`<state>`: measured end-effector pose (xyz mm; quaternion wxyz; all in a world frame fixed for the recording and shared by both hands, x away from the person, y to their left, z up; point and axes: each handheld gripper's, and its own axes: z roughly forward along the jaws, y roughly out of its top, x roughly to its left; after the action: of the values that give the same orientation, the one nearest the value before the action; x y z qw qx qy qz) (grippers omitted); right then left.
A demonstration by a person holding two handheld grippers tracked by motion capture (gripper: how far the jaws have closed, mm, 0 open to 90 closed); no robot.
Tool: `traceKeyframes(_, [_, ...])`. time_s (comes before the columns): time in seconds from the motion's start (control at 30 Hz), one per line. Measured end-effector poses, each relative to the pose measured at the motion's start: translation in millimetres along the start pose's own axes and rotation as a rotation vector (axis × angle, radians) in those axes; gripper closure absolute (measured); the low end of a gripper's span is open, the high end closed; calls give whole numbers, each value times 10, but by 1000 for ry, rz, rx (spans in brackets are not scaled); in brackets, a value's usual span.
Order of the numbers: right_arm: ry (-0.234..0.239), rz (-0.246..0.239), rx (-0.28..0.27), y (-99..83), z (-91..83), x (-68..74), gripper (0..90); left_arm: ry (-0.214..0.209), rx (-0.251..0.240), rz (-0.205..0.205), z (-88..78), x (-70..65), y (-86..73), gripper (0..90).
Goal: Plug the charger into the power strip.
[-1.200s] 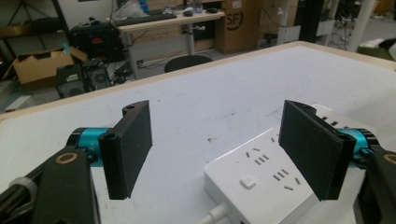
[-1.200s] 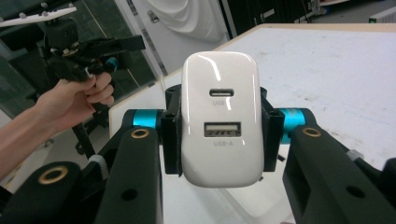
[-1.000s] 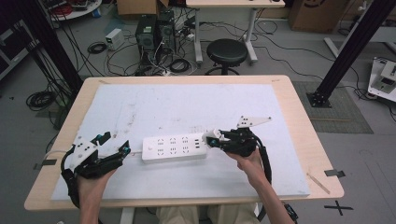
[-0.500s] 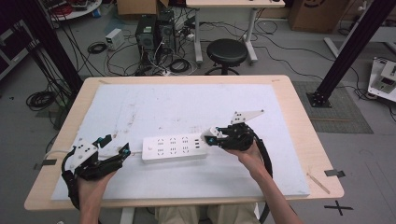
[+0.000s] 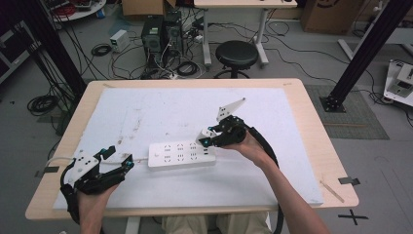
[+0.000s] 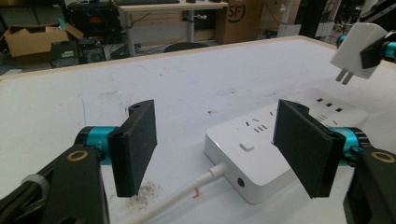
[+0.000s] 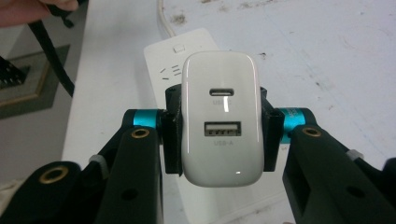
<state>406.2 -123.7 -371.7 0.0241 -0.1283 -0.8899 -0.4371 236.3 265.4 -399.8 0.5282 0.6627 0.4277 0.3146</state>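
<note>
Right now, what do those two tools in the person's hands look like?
Both are black. The left tool has flat, square black pads on shiny teal collars, with brass-coloured rings on the arms. The right tool looks the same and carries a pale grey three-cornered plate. A thick black cable trails along that forearm.

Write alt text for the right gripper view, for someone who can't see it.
The right gripper has its fingers shut on the sides of a white charger, whose USB-C and USB-A ports face the camera. Under it lies a white power strip on a white table, its cord running off the top edge.
</note>
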Motion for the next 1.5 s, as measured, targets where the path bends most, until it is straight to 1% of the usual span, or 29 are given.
traceKeyframes(0.03, [4, -11, 11, 22, 26, -16, 633, 1, 0, 1, -3, 1, -2, 302])
traceKeyframes(0.1, [3, -15, 16, 32, 37, -21, 633, 3, 3, 0, -20, 5, -13, 302])
traceKeyframes(0.13, [15, -39, 33, 83, 92, -53, 632, 4, 4, -3, -26, 8, -18, 297])
traceKeyframes(0.17, [15, -39, 33, 83, 92, -53, 632, 4, 4, -3, -26, 8, -18, 297])
traceKeyframes(0.2, [24, -68, 54, 135, 143, -75, 633, 4, 9, -5, -35, 12, -26, 297])
traceKeyframes(0.23, [25, -85, 56, 147, 157, -83, 632, 4, 9, -6, -37, 18, -34, 297])
traceKeyframes(0.33, [35, -95, 57, 157, 174, -95, 633, 4, 11, -8, -37, 24, -40, 297])
traceKeyframes(0.37, [59, -106, 80, 172, 212, -115, 633, 5, 13, -8, -37, 26, -41, 297])
traceKeyframes(0.4, [59, -111, 98, 183, 232, -111, 632, 4, 13, -8, -36, 27, -42, 297])
traceKeyframes(0.43, [59, -111, 98, 183, 232, -111, 632, 4, 13, -8, -36, 27, -42, 296])
traceKeyframes(0.5, [64, -149, 134, 243, 287, -117, 633, 4, 14, -11, -27, 29, -45, 297])
traceKeyframes(0.6, [79, -157, 144, 270, 316, -134, 633, 3, 16, -11, -23, 29, -46, 296])
traceKeyframes(0.63, [69, -196, 198, 314, 368, -137, 633, 2, 17, -10, -21, 31, -47, 294])
traceKeyframes(0.67, [68, -209, 214, 333, 383, -137, 633, 2, 17, -10, -21, 31, -47, 293])
traceKeyframes(0.8, [73, -216, 221, 349, 392, -145, 633, 3, 18, -14, -25, 36, -49, 290])
traceKeyframes(0.83, [69, -240, 250, 388, 421, -162, 633, 3, 18, -14, -25, 36, -49, 290])
traceKeyframes(0.87, [69, -240, 250, 388, 421, -162, 633, 6, 23, -10, -39, 45, -51, 290])
traceKeyframes(0.9, [81, -249, 271, 426, 448, -185, 633, 7, 22, -15, -44, 43, -53, 290])
traceKeyframes(1.0, [88, -256, 274, 432, 458, -199, 633, 11, 23, -16, -55, 48, -56, 290])
traceKeyframes(1.03, [82, -274, 314, 456, 502, -198, 633, 13, 26, -17, -65, 52, -59, 290])
traceKeyframes(1.07, [82, -274, 314, 456, 502, -198, 633, 15, 27, -17, -70, 52, -61, 290])
traceKeyframes(1.17, [75, -303, 335, 493, 525, -191, 633, 18, 26, -22, -86, 55, -64, 290])
traceKeyframes(1.3, [89, -300, 335, 492, 538, -200, 632, 19, 28, -20, -94, 59, -71, 290])
traceKeyframes(1.37, [92, -310, 356, 473, 574, -192, 632, 18, 30, -21, -85, 53, -78, 290])
traceKeyframes(1.5, [89, -310, 363, 468, 595, -197, 633, 15, 32, -20, -78, 48, -82, 290])
